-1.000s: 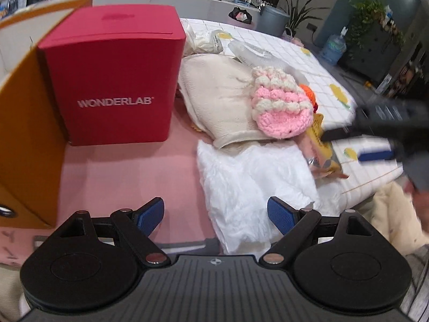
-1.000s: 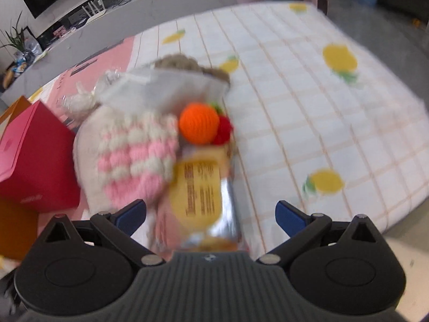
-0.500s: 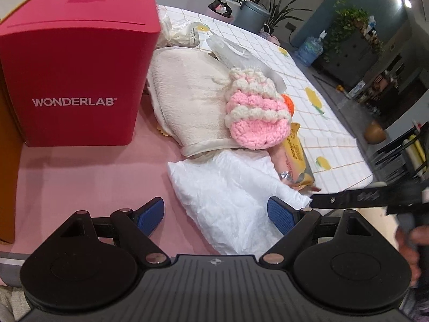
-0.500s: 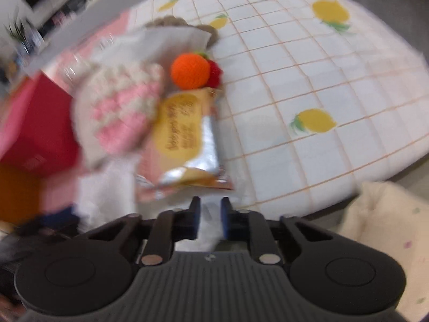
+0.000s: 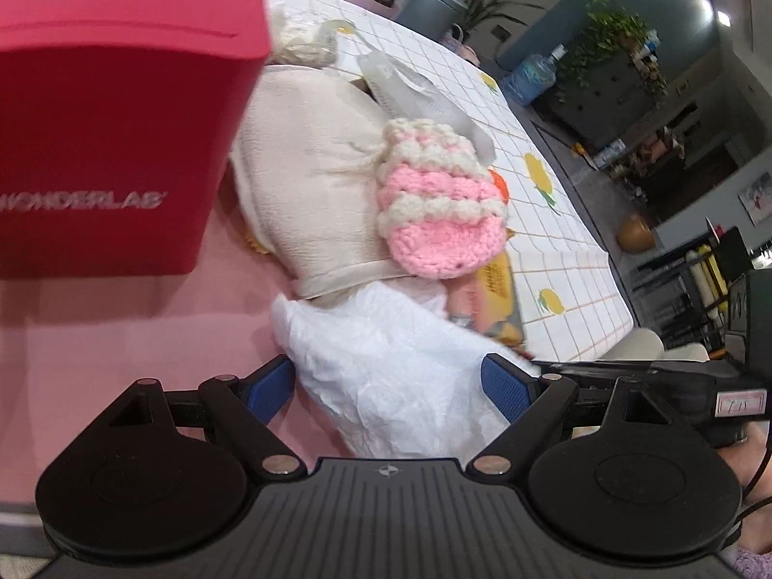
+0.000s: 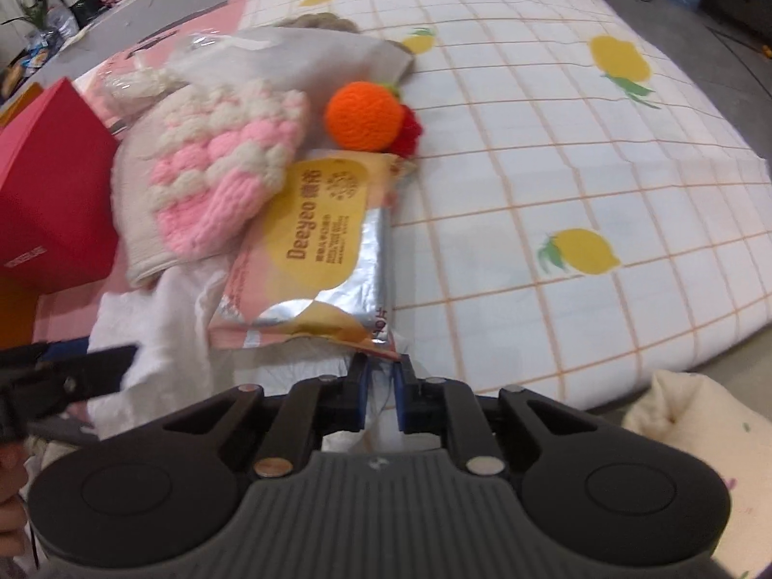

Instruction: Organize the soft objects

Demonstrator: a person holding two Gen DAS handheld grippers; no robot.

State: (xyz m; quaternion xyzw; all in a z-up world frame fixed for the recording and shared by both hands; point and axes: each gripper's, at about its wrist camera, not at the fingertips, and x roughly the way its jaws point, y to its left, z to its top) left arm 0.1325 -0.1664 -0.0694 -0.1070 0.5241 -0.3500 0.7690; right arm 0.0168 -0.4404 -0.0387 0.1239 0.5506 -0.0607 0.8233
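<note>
The white crinkly cloth (image 6: 159, 333) lies at the near edge of the bed, w/ the Deeyeo wipes pack (image 6: 313, 246) on top of its far side. Right gripper (image 6: 381, 393): jaws nearly shut, they've just been closing, and a fold of white material sits pinched between the blue pads, right below the pack's torn foil corner. Can't tell 100% if that fold is part of the same cloth, but looks like it.

Left gripper (image 5: 388, 386): jaws wide open, nothing gripped; the cloth (image 5: 386, 366) spreads between and just past the blue pads (image 5: 268, 388), no contact that I can see.

Behind the pack, a pink-and-cream crochet pouch (image 6: 217, 169) rests on a cream fabric bag (image 5: 309, 183), w/ an orange crochet ball (image 6: 364, 116) touching a red one beside it. Red WONDERLAB box (image 5: 116, 116) stands on the pink part, left of the pile. Lemon-print checked sheet (image 6: 579, 144) covers the rest of the bed.
</note>
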